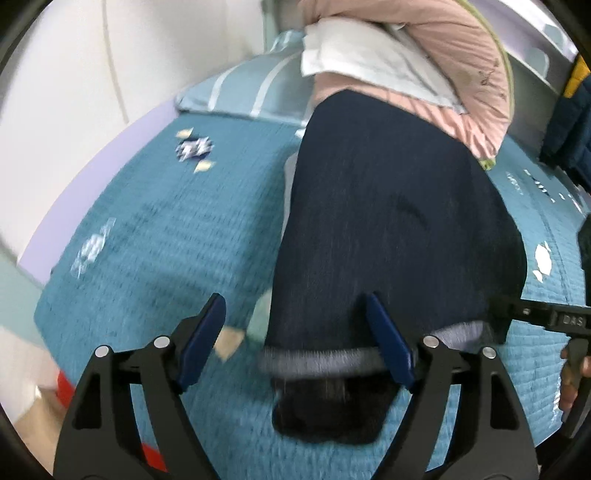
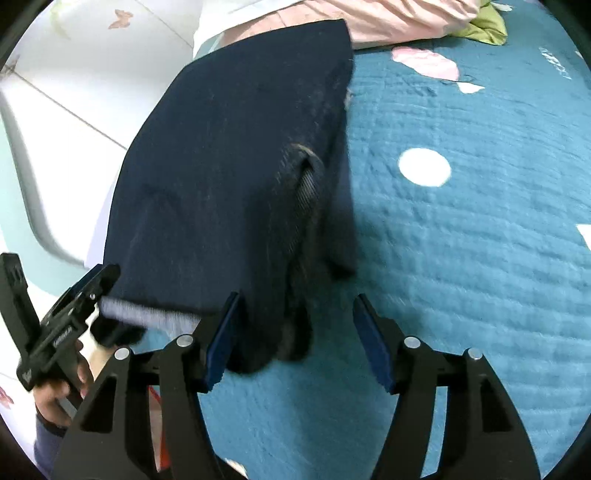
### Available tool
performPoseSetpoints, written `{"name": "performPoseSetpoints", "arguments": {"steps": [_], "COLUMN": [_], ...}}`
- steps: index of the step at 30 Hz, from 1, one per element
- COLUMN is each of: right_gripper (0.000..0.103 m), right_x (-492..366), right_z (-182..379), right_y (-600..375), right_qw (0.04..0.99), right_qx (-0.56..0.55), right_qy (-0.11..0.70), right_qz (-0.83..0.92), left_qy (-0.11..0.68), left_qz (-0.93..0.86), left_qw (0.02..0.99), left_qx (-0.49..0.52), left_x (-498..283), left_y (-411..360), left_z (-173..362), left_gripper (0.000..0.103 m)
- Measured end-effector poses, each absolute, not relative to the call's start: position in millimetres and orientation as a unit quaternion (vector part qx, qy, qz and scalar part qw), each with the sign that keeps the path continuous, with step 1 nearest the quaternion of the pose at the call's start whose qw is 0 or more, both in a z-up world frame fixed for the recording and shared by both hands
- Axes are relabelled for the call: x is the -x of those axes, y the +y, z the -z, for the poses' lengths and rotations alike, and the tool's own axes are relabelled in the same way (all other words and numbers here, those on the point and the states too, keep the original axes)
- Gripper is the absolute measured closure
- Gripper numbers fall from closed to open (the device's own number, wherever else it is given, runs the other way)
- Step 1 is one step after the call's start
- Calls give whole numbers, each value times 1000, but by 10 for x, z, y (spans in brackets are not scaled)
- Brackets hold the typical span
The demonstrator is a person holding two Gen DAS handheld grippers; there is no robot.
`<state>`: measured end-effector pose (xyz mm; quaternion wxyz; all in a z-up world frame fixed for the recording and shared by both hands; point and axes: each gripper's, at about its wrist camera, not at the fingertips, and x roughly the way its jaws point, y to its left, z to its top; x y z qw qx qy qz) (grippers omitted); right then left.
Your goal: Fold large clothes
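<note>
A dark navy garment (image 1: 388, 221) lies folded lengthwise on the teal bedspread (image 1: 166, 240), its grey ribbed hem (image 1: 317, 360) nearest me. My left gripper (image 1: 295, 339) is open, its blue pads straddling the hem's left part. In the right wrist view the garment (image 2: 229, 166) stretches away, with a folded pocket or seam (image 2: 306, 173) showing. My right gripper (image 2: 295, 336) is open and empty over the garment's near right corner. The left gripper (image 2: 96, 284) shows there beside the grey hem (image 2: 144, 314).
A pink quilted jacket (image 1: 461, 74) and a white cloth (image 1: 369, 62) lie beyond the garment. A striped pillow (image 1: 251, 88) sits at the head of the bed. A white wall (image 1: 74, 74) runs on the left. A green item (image 2: 484, 26) lies far right.
</note>
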<state>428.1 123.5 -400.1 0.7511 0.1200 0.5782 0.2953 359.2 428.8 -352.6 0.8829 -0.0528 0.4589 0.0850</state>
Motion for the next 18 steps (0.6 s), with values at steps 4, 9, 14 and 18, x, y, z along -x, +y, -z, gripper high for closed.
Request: {"name": "performPoseSetpoints", "arguments": {"steps": [4,9,14,18], "right_gripper": [43,43,32,26], "right_x": [-3910,-3498,-3097,-2709], "right_z": [3769,3063,2380,1914], "right_y": [968,781,461,121], "right_qw": [764,802,837,867], "right_qx": [-103,-74,-57,-48], "right_qy": [560,506,436,383], "right_qz": [-306,-309,-325,-316], "left_qy": [453,406,354,320], "left_qz": [-109,-103,-94,-86], "left_qw": [882,907,929,941], "left_qx": [68,52,53,66], "left_x": [-3362,-2920,-2332,-1913], "left_y": [4204,3811,3197,2771], "left_z": [3298,2678,1968,1566], "left_gripper": [24,16,10,5]}}
